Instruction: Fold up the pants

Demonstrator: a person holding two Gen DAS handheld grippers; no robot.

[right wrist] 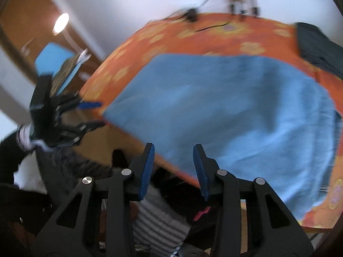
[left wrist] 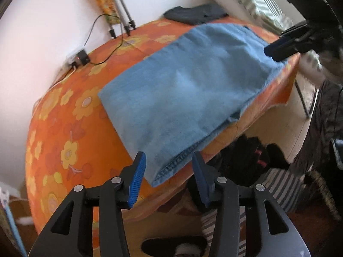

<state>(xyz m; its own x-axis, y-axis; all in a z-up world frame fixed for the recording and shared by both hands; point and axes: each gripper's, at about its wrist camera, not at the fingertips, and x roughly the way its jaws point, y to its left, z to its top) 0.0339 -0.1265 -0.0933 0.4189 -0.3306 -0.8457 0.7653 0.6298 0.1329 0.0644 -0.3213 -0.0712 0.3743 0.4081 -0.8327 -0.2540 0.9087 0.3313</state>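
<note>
the whole right wrist view is smeared by motion, so the flowers on the orange bedspread (right wrist: 214, 34) are soft blots. the blue pants (right wrist: 225, 111) lose all weave and seam detail there, and their right edge is cut off by the picture's rim. the dark garment (right wrist: 317, 47) at the far right is cut off too. the left gripper (right wrist: 92, 113) is a blurred dark shape at the left.

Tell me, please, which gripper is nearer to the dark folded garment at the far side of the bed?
Right. The right gripper hovers at the blue pants' end nearest the dark garment; the left gripper sits at their opposite, hemmed end.
</note>
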